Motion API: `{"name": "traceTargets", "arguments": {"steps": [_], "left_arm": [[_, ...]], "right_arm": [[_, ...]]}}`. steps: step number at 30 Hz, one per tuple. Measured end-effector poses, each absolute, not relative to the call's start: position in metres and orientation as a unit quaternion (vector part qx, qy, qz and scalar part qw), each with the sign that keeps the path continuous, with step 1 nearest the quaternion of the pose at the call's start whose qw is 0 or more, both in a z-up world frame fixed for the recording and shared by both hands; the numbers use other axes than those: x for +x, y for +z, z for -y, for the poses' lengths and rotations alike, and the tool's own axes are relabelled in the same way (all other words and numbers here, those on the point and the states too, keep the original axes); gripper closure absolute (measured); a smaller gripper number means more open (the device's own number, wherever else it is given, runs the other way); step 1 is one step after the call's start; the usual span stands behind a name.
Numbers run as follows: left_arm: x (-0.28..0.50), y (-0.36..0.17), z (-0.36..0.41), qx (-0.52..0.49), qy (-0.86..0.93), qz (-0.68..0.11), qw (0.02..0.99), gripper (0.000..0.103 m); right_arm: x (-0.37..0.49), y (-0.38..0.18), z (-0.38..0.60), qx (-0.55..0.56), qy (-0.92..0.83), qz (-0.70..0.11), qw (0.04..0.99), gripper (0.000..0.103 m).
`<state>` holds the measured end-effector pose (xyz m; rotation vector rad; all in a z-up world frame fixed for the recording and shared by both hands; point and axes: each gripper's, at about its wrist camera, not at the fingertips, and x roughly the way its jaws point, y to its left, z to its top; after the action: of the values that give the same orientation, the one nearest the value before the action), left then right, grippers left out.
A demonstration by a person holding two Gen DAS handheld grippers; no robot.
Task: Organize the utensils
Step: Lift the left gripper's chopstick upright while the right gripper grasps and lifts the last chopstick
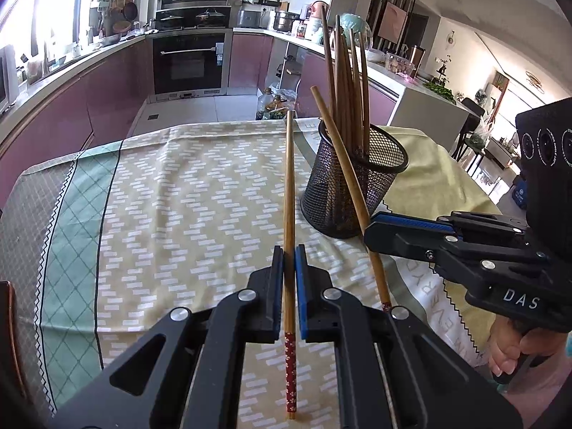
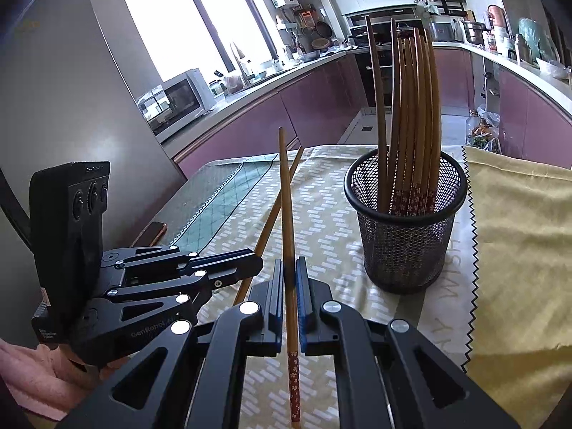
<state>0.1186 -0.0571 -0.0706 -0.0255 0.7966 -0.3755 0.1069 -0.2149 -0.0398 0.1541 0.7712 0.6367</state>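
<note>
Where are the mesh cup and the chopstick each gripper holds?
mesh cup (image 2: pixel 404 250), right wrist view, front wall.
left gripper's chopstick (image 1: pixel 289 186), left wrist view, bare shaft.
right gripper's chopstick (image 2: pixel 286 200), right wrist view, bare shaft.

A home kitchen: purple cabinets run under a pale counter, a built-in oven sits below a hob with lidded pots, a microwave stands by the window (bright daylight), and a dining area opens beyond.
</note>
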Motion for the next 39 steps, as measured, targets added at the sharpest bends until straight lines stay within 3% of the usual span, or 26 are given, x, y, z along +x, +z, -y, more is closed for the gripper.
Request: {"name": "traceTargets", "arguments": {"steps": [13,18,20,28,30,34,39], "left_arm": [[0.109,-0.059,0.059,-0.017,-0.189,-0.372,0.908,0.096],[0.11,-0.063,0.058,-0.02,-0.187,-0.378,0.906,0.096],[0.112,-0.064,0.056,-0.023,-0.186,-0.38,0.906,0.096],[0.115,-0.067,0.049,-0.03,-0.178,-0.384,0.906,0.096],[0.115,-0.067,0.048,-0.032,-0.177,-0.385,0.905,0.096],[0.116,-0.069,0.047,-0.035,-0.178,-0.387,0.904,0.096],[0.116,-0.069,0.047,-0.036,-0.177,-0.387,0.904,0.096]], "right_arm": [[0.107,-0.036,0.212,0.073,0.305,-0.361,0.878,0.099],[0.117,-0.058,0.198,0.041,0.284,-0.402,0.869,0.093],[0.122,-0.07,0.19,0.037,0.276,-0.42,0.864,0.085],[0.139,-0.095,0.167,-0.01,0.238,-0.445,0.863,0.083],[0.139,-0.1,0.165,-0.013,0.239,-0.451,0.86,0.084],[0.14,-0.103,0.167,-0.005,0.232,-0.45,0.862,0.097],[0.137,-0.097,0.185,0.028,0.243,-0.441,0.863,0.097]]}}
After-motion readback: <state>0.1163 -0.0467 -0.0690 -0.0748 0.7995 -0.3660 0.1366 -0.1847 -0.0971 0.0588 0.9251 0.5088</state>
